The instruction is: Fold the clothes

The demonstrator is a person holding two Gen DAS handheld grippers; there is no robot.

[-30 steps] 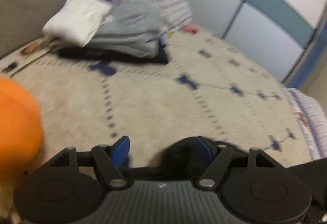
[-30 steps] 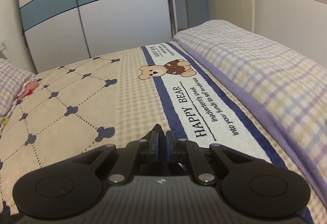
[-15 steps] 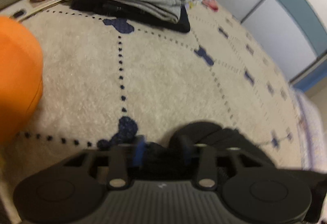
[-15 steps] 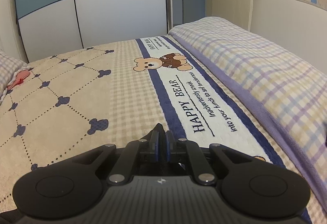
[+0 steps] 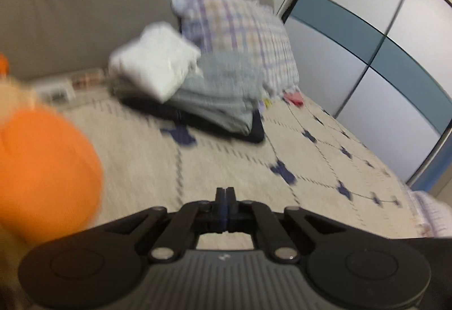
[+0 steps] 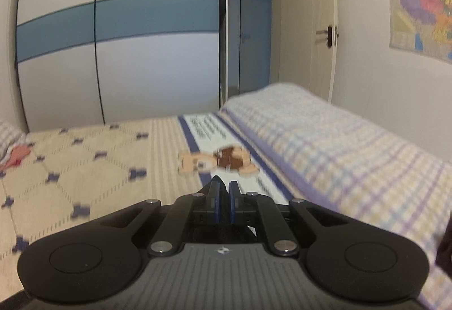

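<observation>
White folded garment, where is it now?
Left wrist view, upper left of centre: the white folded garment sits on top of the grey clothes in the stack, just in front of the checked pillow.

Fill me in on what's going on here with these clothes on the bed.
A person is folding clothes on a bed with handheld tongs in each hand. The left tongs are shut, apparently on nothing, and point toward a stack of folded clothes: a white piece on top, grey under it, something dark at the bottom, beside a checked pillow. The right tongs are shut on a dark cloth above the bear-print bedspread. Both views are motion-blurred.
</observation>
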